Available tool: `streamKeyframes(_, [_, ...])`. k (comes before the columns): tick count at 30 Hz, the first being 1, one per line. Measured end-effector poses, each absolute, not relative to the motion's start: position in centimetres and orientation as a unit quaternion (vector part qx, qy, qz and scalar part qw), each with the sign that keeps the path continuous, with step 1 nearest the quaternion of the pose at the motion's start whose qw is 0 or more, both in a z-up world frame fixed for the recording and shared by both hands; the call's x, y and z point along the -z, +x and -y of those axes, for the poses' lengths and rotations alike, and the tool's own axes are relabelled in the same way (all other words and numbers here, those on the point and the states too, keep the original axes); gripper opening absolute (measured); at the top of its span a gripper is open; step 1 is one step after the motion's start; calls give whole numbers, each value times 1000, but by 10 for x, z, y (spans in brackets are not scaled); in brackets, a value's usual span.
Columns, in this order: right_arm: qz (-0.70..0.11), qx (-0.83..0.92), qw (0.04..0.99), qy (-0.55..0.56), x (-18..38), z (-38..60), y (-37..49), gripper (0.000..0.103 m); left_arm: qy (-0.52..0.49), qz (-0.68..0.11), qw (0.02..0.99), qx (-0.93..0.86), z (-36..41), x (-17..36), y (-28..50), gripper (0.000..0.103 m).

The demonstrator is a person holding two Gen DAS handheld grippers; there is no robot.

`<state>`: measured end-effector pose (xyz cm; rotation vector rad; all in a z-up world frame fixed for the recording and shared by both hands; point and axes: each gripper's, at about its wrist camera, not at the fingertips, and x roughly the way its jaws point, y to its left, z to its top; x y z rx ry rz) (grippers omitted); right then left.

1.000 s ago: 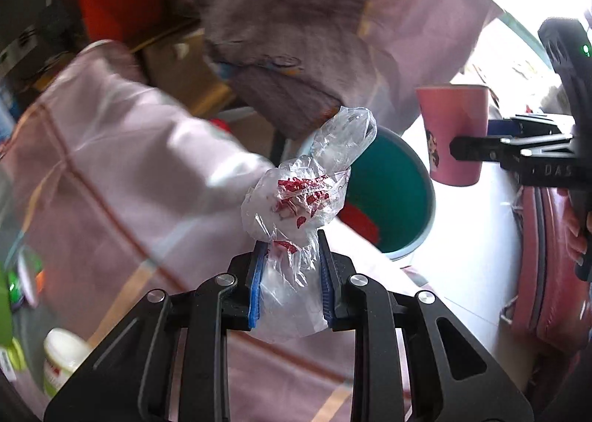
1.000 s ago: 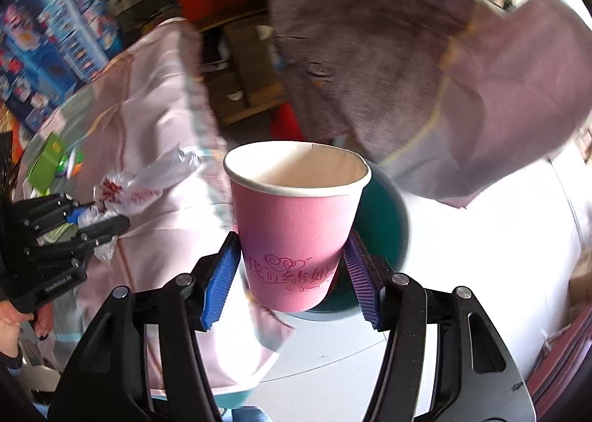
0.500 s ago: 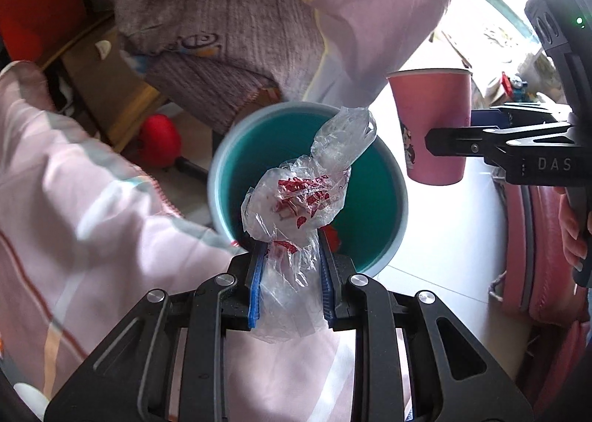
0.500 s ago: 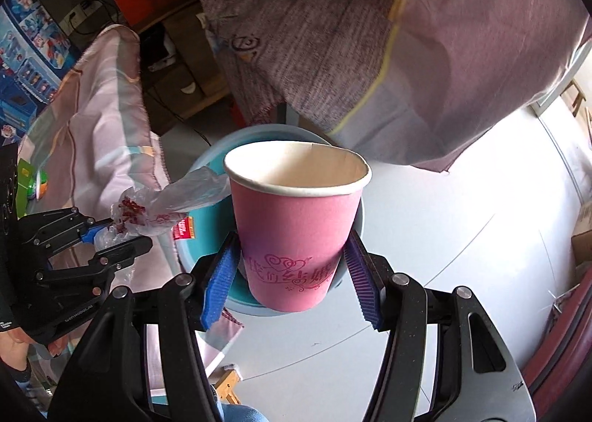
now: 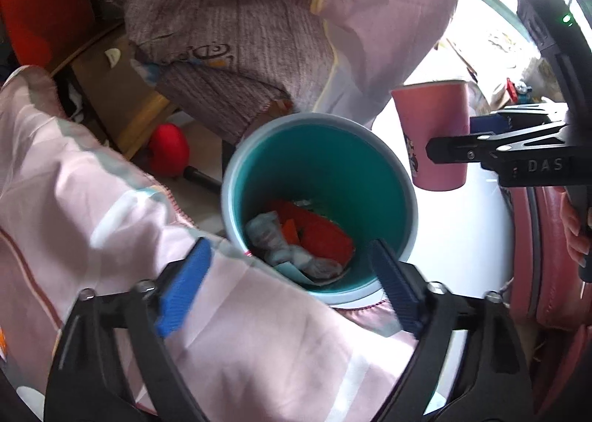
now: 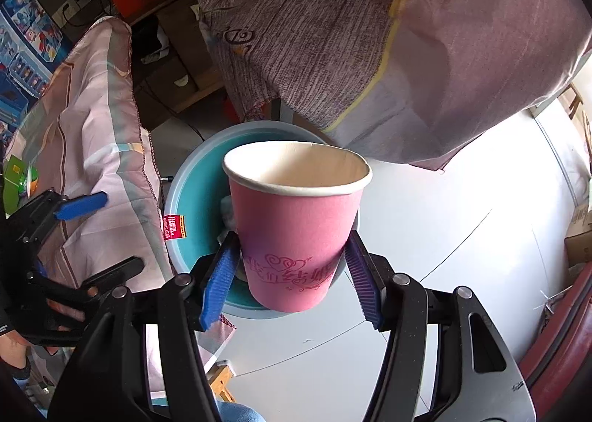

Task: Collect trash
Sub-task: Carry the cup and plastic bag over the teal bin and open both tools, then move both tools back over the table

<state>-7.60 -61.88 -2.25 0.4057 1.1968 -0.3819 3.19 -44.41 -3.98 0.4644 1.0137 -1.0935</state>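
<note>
While the pink paper cup (image 6: pixel 296 229) sits upright above the teal bin (image 5: pixel 322 148), your right gripper (image 6: pixel 292 274) has its blue fingers (image 6: pixel 218 281) pressed on both sides of it. Your left gripper (image 5: pixel 288 289) hovers over the bin's near rim, fingers spread wide with nothing between them. Crumpled plastic (image 5: pixel 273 237) and red scraps (image 5: pixel 318 233) lie inside the bin, with pink cloth (image 5: pixel 92 207) draped alongside.

The pink cup (image 6: pixel 296 233) is smooth matt paper. The teal bin (image 5: pixel 322 163) is smooth plastic. The cloth (image 5: pixel 74 200) looks soft.
</note>
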Motion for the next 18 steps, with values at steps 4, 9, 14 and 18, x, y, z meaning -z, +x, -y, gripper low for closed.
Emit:
streamKeyframes(4, [-563,169,785,197,26,616,-70,71,197,-456,717,489,429,36,36,96])
streamKeyframes(9, [-565,170,783,198,24,613,-66,77,182,-462,721,484,418,31,41,97])
streamKeyframes(14, [-574,168,778,193,20,606,-61,84,171,-463,725,480,406,27,43,97])
streamKeyframes(18, [-581,157,778,181,16,593,-53,84,159,-468,731,471,390,26,48,97])
